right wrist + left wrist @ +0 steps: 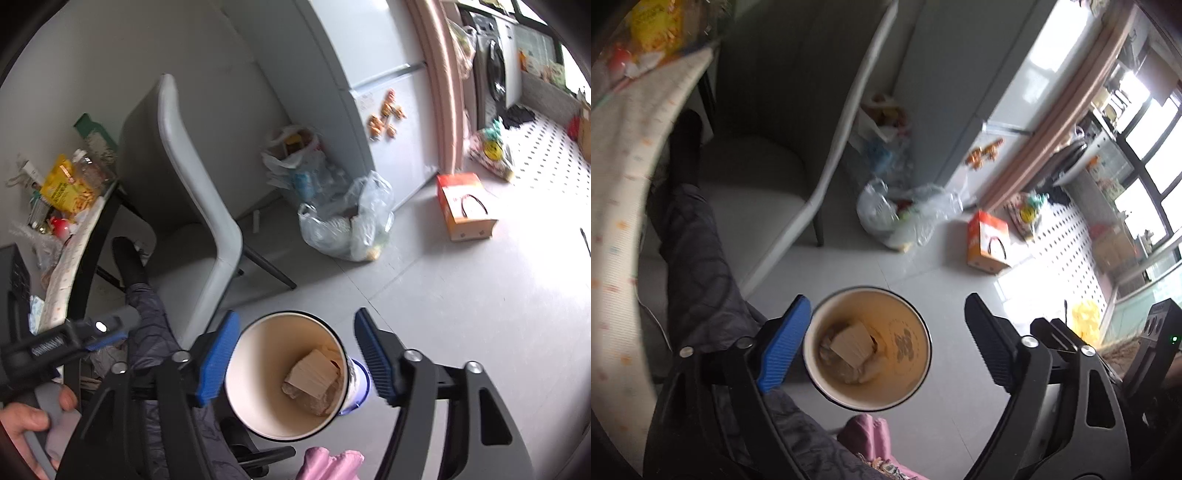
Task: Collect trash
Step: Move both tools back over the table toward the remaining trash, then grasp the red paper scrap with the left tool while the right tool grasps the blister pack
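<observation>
The right claw (295, 358) stands apart around a tall paper cup (291, 373), its left pad touching the rim, the right pad clear. The cup, cream inside with a dark rim, holds crumpled wrappers (314, 384). The left claw (886, 347) gapes wide about the same cup (866, 347).

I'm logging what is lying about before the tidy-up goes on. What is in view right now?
paper cup: one, cream inside, dark rim, between the right gripper's pads, scraps in it
clear bag: one, full, on the floor by the fridge
white bag: one, against the wall
orange box: one, on the floor
chair: one, grey
fridge: one, pale, magnets on it
table clutter: several, yellow packet among them
right gripper: blue pads, neither clearly pressing
left gripper: open
hand: one, lower left
</observation>
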